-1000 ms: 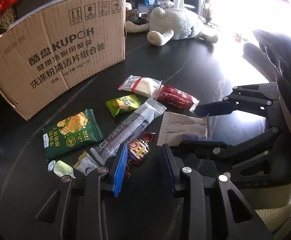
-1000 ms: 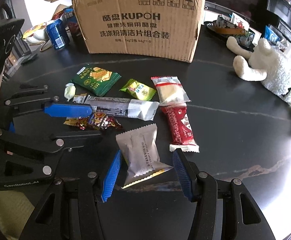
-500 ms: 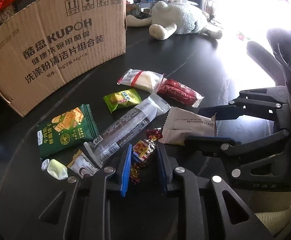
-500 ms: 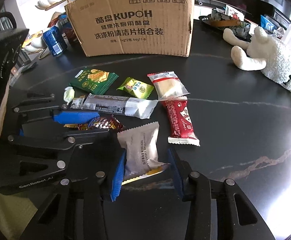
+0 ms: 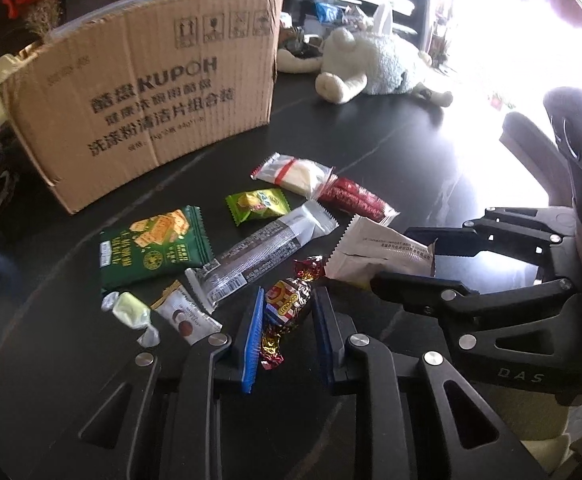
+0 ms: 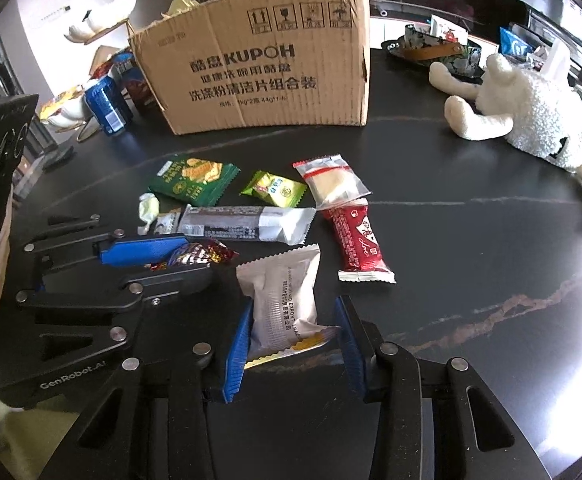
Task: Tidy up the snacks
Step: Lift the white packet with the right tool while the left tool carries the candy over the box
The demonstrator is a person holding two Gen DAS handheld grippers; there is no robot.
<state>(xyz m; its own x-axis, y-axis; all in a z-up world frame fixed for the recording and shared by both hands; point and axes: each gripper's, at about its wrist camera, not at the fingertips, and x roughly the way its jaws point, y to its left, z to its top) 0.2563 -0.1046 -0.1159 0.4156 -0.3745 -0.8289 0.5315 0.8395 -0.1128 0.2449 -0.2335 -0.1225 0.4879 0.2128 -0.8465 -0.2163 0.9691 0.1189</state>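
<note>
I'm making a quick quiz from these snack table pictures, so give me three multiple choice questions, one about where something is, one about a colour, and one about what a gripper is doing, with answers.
1. Where does the red packet lie?
A. Inside the cardboard box
B. On the table, to the right of the long grey bar in the right wrist view
C. On top of the plush sheep

2. What colour is the cracker packet?
A. Dark green
B. Orange
C. White

3. What does the left gripper have between its jaws?
A. Nothing
B. The blue can
C. The foil-wrapped candy

Answers: 1 B, it rests flat on the dark table past the bar's end. 2 A, green with yellow crackers printed on it. 3 C, both pads press the foil-wrapped candy.
</note>
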